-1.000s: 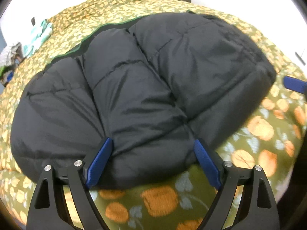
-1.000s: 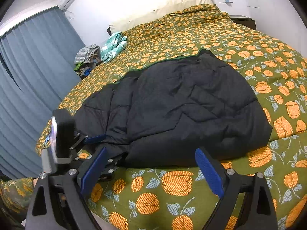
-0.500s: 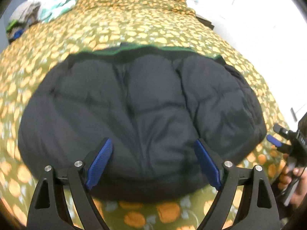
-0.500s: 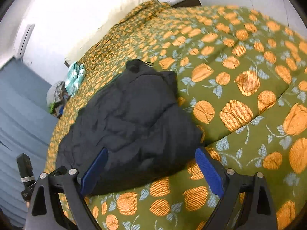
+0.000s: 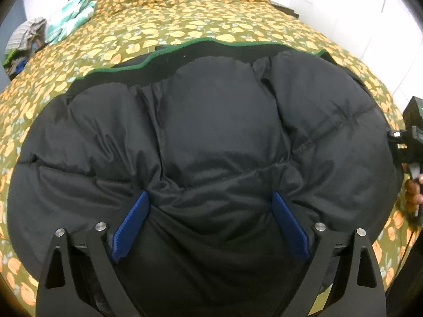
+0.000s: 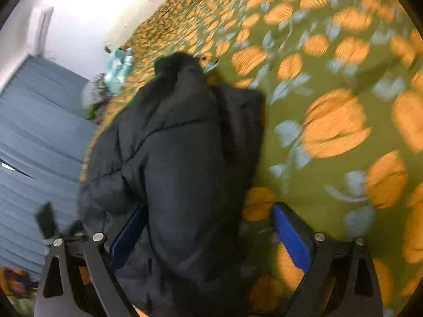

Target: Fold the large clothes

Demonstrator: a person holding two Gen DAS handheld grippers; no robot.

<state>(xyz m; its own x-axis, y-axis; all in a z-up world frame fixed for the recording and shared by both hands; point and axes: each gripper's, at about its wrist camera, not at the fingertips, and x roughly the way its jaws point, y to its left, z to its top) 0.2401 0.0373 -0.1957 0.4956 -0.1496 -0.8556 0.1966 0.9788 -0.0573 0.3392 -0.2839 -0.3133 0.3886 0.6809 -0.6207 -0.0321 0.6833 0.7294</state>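
Note:
A black puffer jacket (image 5: 211, 137) with a green hem edge lies folded on the bed. My left gripper (image 5: 210, 206) is open, its blue pads pressed into the jacket's near edge with padded fabric bulging between them. My right gripper (image 6: 208, 216) is open at the jacket's right end (image 6: 185, 158), the left pad against the fabric and the right pad over the bedspread. The right gripper's body also shows at the right edge of the left wrist view (image 5: 409, 145). The right wrist view is blurred by motion.
The bed is covered by an olive bedspread with orange flowers (image 5: 185, 21). A teal checked cloth (image 5: 68, 21) and a grey clothes pile (image 5: 23, 34) lie at the far left. Blue curtains (image 6: 39, 145) hang left of the bed.
My left gripper has pushed forward into the jacket's near edge. My right gripper has swung round and dropped to the jacket's right end.

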